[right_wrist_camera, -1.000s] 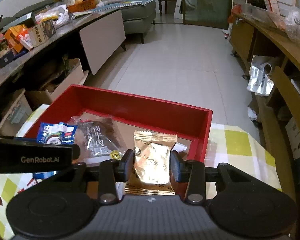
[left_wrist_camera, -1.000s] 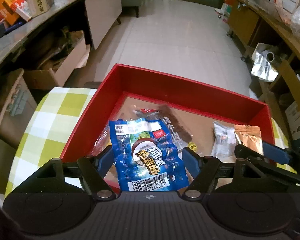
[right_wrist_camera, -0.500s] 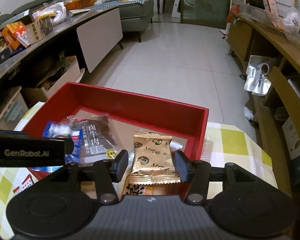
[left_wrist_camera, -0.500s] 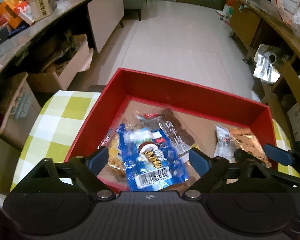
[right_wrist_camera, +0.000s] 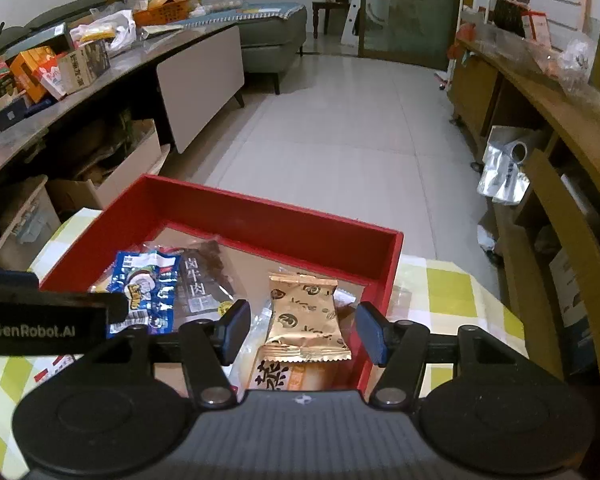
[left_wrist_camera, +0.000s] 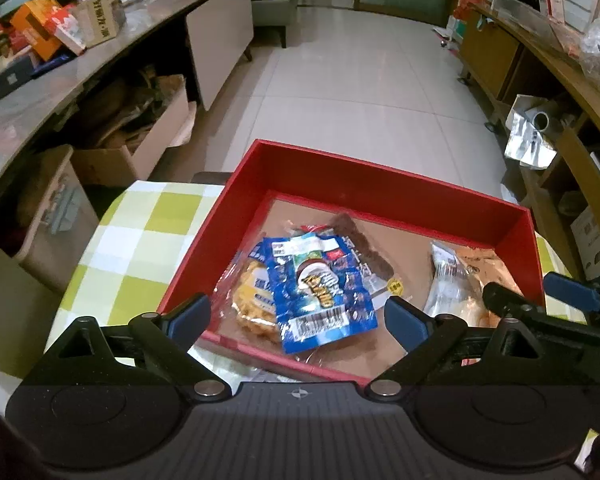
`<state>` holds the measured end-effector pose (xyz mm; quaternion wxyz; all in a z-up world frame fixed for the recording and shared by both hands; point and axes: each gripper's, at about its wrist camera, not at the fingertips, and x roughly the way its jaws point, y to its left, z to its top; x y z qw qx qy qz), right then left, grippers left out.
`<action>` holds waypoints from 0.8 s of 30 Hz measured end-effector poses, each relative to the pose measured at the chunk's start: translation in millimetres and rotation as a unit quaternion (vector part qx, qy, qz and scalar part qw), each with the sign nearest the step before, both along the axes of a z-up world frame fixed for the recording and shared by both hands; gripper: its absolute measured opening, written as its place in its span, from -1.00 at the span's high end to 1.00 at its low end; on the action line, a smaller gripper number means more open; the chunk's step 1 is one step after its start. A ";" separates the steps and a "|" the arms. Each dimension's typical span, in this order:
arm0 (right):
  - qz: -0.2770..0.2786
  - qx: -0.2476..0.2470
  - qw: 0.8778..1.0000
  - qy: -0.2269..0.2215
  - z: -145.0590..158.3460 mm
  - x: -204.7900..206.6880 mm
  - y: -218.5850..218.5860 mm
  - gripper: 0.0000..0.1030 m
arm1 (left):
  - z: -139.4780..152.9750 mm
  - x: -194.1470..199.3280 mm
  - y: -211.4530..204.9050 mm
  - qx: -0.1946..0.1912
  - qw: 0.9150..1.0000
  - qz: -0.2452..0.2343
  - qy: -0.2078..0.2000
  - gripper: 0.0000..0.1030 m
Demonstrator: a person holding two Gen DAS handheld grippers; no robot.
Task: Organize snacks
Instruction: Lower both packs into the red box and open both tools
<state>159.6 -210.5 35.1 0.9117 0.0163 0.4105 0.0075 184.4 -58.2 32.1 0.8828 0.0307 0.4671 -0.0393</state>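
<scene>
1. Hovering at near edge of red box (left_wrist_camera: 364,196): left gripper (left_wrist_camera: 298,318), jaws spread wide, nothing between the pads, w/ blue pads flanking the blue snack pack (left_wrist_camera: 320,292) w/o touching it.
2. Right gripper (right_wrist_camera: 300,330) is sitting jaws apart too, holding nothing; gold snack pack (right_wrist_camera: 306,320) is lying loose between its pads, not touching either.
3. Gold pack is resting on an orange-label packet (right_wrist_camera: 288,374) at box's near right corner, inside the red wall.
4. Blue pack is lying flat on top of a yellow cookie bag (left_wrist_camera: 252,300) and a dark beef jerky pack (left_wrist_camera: 364,248), left-centre of box floor.
5. A clear-wrapped white packet (left_wrist_camera: 446,276) is lying right of the blue pack, just beside the gold one.
6. Box is sitting on a green-checked tablecloth (left_wrist_camera: 148,232).
7. Farther out: tiled floor (right_wrist_camera: 340,128), cluttered counter (right_wrist_camera: 100,68) on left, wooden shelving (right_wrist_camera: 540,92) on right.
</scene>
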 end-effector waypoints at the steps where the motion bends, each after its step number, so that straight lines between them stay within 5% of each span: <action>1: 0.000 -0.001 1.000 -0.001 2.5 -1.6 0.5 -0.26 | 0.8 -1.9 1.3 -0.001 1.000 0.000 0.000 -0.87; 24: 0.057 -0.022 0.996 0.062 -1.2 -68.1 25.1 -0.35 | -27.5 -29.2 33.1 -0.013 0.997 0.006 0.071 -0.88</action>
